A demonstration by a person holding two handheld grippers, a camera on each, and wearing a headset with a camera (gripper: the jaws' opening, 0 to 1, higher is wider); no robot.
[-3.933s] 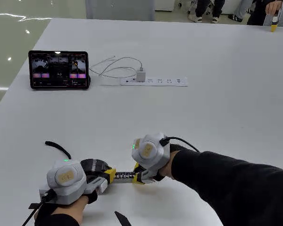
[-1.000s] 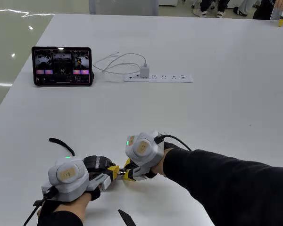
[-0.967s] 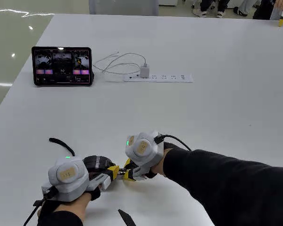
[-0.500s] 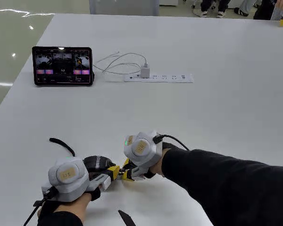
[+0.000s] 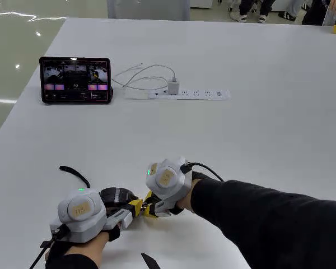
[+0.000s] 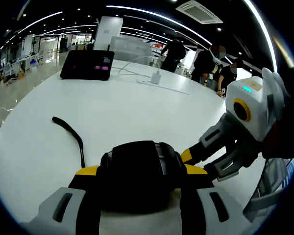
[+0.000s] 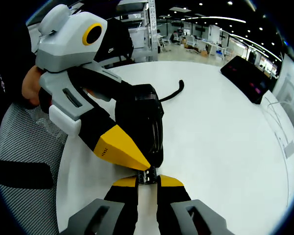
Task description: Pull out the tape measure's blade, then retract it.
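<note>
The black tape measure (image 5: 115, 196) lies on the white table (image 5: 252, 134) near its front edge, at about 7 o'clock in the head view. The left claw (image 6: 139, 172) is closed around the case, with one yellow-tipped jaw on each side. At 3 o'clock of the case, the right claw (image 7: 147, 180) is pinched tight on the tip of the blade (image 7: 147, 175), and just a short stub of it shows outside the case mouth. A black strap (image 5: 74, 173) curls away from the case toward 10 o'clock. Farther off, a lit tablet (image 5: 75, 80) stands at 11 o'clock. A power strip (image 5: 193, 94) with a plugged-in charger (image 5: 173, 87) lies at 12 o'clock.
</note>
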